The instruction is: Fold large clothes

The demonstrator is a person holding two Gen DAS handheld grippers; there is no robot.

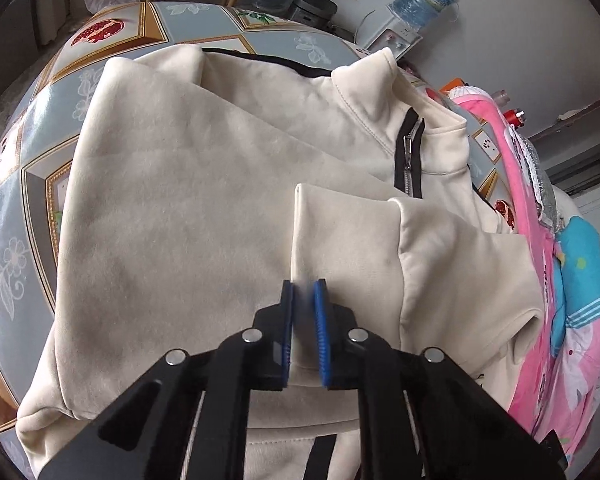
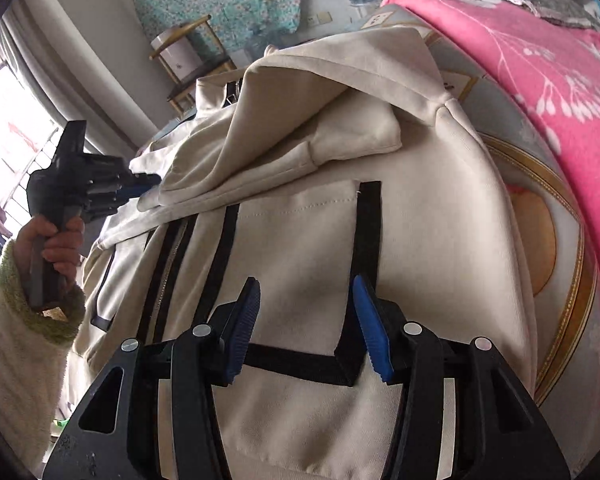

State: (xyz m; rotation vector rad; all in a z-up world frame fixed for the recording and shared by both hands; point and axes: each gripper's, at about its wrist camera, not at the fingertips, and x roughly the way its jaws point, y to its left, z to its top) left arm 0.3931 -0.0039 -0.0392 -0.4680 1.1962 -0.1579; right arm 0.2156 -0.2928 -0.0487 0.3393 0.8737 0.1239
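The left tool (image 1: 303,286) is pinched on a cuff of the cream jacket (image 1: 188,184), its blue pads pressed against a thin ridge of fabric at the end of a sleeve (image 1: 340,232) that lies folded across the body. The right tool (image 2: 306,288) stands spread above the lower front of the jacket, nothing between its pads; beneath it run the black trim lines of a pocket (image 2: 300,248). In the right wrist view the left tool (image 2: 140,188) shows at the far edge, held by a hand (image 2: 58,248) in a fuzzy sleeve.

The jacket lies spread on the patterned worktop (image 1: 40,168), collar and zipper (image 1: 410,152) away from the left camera, with a pink blanket (image 2: 520,72) alongside.

The step in hand looks like tucking in the sleeves: one sleeve is already laid over the front, and the left tool has hold of its cuff to place it. Next, I judge, the cuff must be drawn flat and let go, while the right tool closes on the hem or side so the body can be folded over. The soft fabric may bunch if pulled unevenly.
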